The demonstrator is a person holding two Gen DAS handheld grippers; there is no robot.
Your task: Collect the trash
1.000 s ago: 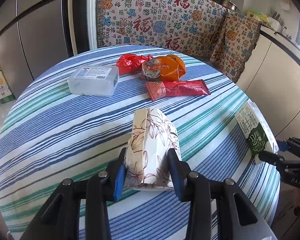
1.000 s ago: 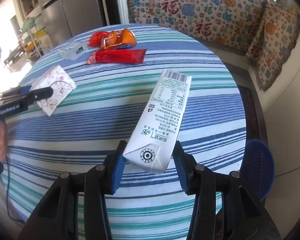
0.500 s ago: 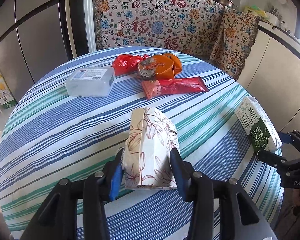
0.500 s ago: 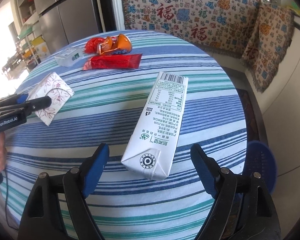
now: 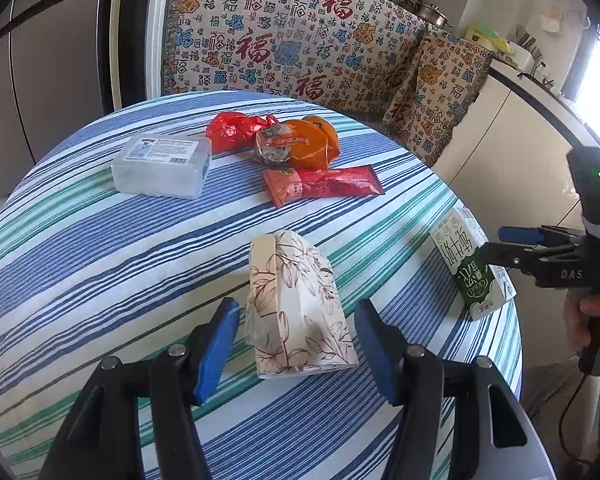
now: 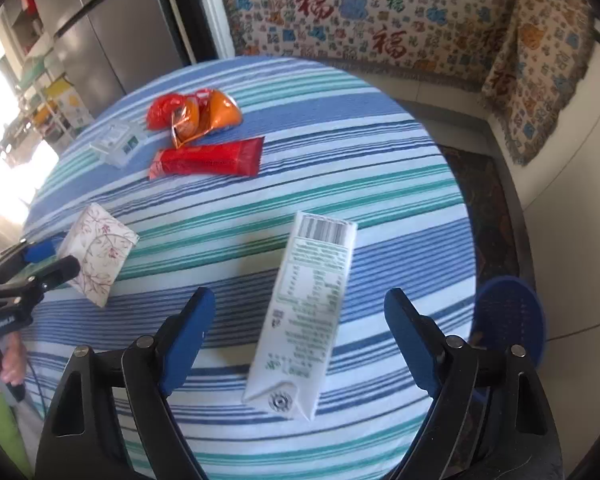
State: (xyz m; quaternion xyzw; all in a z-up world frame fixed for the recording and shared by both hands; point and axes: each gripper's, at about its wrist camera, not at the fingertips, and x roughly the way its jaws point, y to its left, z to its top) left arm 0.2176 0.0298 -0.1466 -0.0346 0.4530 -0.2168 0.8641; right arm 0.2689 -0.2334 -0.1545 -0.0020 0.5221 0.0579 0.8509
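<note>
A floral paper pack (image 5: pixel 296 308) lies on the round striped table (image 5: pixel 100 248). My left gripper (image 5: pixel 298 344) straddles it, its jaws opening and its blue pads clear of the pack on both sides. A white and green milk carton (image 6: pixel 304 304) lies flat near the table's right edge. My right gripper (image 6: pixel 300 344) hovers over the carton with its jaws wide and not touching it. Farther back lie a long red wrapper (image 5: pixel 324 184), an orange wrapper (image 5: pixel 300 148), a crumpled red wrapper (image 5: pixel 232 130) and a clear plastic box (image 5: pixel 162 166).
A blue mesh bin (image 6: pixel 508 320) stands on the floor past the table's right edge. A patterned bench cover (image 5: pixel 300 40) runs behind the table. Grey cabinet doors (image 5: pixel 40 60) are at the left, a white counter (image 5: pixel 520 140) at the right. A hand (image 6: pixel 8 364) holds the left gripper.
Both grippers have let go. The left jaws spread off the floral pack, which stays on the table. The right jaws opened wide and drew back; the carton now lies flat.
</note>
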